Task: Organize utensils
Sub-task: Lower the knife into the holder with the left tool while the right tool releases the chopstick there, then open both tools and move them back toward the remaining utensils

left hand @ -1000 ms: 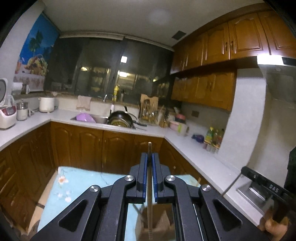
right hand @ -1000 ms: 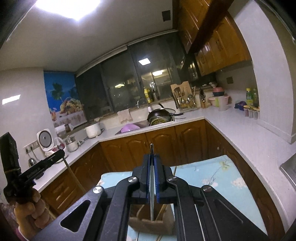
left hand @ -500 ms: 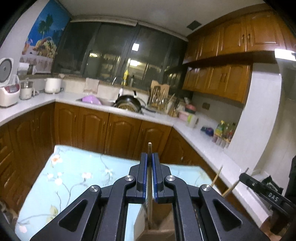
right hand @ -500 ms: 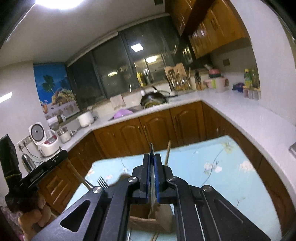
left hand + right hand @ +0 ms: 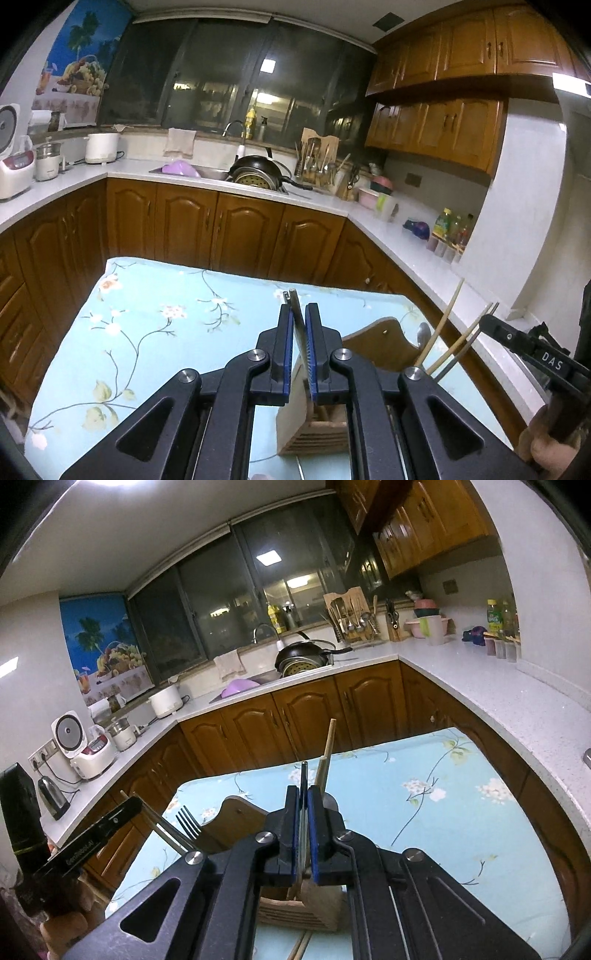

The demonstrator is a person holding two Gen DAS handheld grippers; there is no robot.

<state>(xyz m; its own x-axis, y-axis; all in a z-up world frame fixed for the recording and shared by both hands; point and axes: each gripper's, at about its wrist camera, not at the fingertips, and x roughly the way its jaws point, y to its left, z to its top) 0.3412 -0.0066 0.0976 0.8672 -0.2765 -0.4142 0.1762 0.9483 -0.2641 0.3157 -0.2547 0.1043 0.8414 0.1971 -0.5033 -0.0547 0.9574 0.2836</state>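
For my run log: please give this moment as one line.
left gripper: shut on utensil | right gripper: shut on utensil | both above wooden holder

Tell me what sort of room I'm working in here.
A home kitchen, most likely: a sink with a black pan beside it, wooden cabinets under a white counter, and a rice cooker at the wall.

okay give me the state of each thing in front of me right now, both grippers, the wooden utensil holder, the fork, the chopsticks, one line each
Left gripper: shut on a thin flat utensil.
Right gripper: shut on a thin dark utensil.
Wooden utensil holder: upright on the floral tablecloth.
Fork: in the holder, tines up.
Chopsticks: standing tilted in the holder.
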